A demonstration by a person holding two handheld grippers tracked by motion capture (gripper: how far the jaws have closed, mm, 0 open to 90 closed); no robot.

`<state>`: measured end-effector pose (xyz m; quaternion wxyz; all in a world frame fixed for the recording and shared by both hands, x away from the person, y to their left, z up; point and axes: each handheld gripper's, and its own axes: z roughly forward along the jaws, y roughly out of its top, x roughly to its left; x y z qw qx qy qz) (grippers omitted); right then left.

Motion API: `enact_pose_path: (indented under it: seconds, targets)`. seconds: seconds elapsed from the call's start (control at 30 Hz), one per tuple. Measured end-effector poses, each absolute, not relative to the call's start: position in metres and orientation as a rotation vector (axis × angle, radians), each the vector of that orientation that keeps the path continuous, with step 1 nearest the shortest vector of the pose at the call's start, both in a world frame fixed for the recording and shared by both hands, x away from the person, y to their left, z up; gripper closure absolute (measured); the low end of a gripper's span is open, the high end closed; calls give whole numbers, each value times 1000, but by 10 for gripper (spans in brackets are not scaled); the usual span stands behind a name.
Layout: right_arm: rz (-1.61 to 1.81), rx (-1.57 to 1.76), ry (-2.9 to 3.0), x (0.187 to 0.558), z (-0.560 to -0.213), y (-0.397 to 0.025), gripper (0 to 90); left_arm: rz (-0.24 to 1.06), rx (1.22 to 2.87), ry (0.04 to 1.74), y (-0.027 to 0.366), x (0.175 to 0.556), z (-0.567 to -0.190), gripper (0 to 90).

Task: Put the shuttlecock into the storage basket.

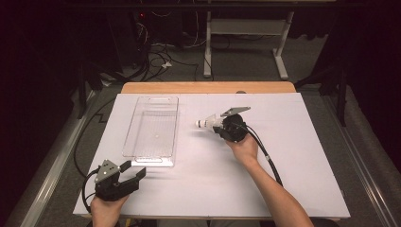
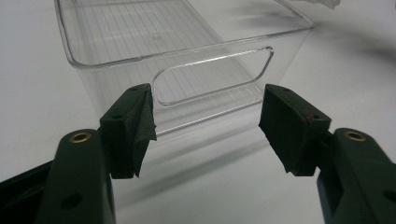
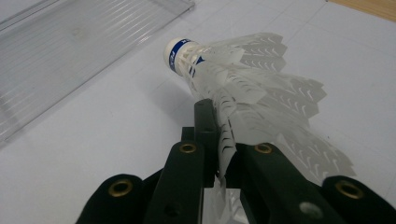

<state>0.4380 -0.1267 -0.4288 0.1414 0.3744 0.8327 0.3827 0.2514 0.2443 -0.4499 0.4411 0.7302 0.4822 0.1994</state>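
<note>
Left gripper point(image 1: 135, 172) near-left on the table point(image 1: 302, 156), jaws wide, nothing held, aimed at clear bin point(image 1: 153, 127) just beyond. Right gripper point(image 1: 218, 126) mid-table, clamped on shuttlecock point(image 1: 207, 123) skirt, cork pointing left toward the bin. Likely featherlight, skirt flimsy and crushable; the cork is probably the firmer hold. Right gripper view shows feathers pinched, blue band; left gripper view shows the bin's handle cutout point(image 2: 212, 77).

clear glossy ribbed plastic bin point(image 1: 152, 127); matt white tabletop point(image 1: 293, 156); feathered shuttlecock point(image 3: 243, 88).
</note>
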Motion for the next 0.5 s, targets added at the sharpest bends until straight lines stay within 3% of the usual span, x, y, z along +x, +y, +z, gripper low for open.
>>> enact_pose_path:
  seconds: [0.5]
  targets:
    - [1154,1048,2422,433,-420,-119,886,518,1805,1208,249,250,-448,361]
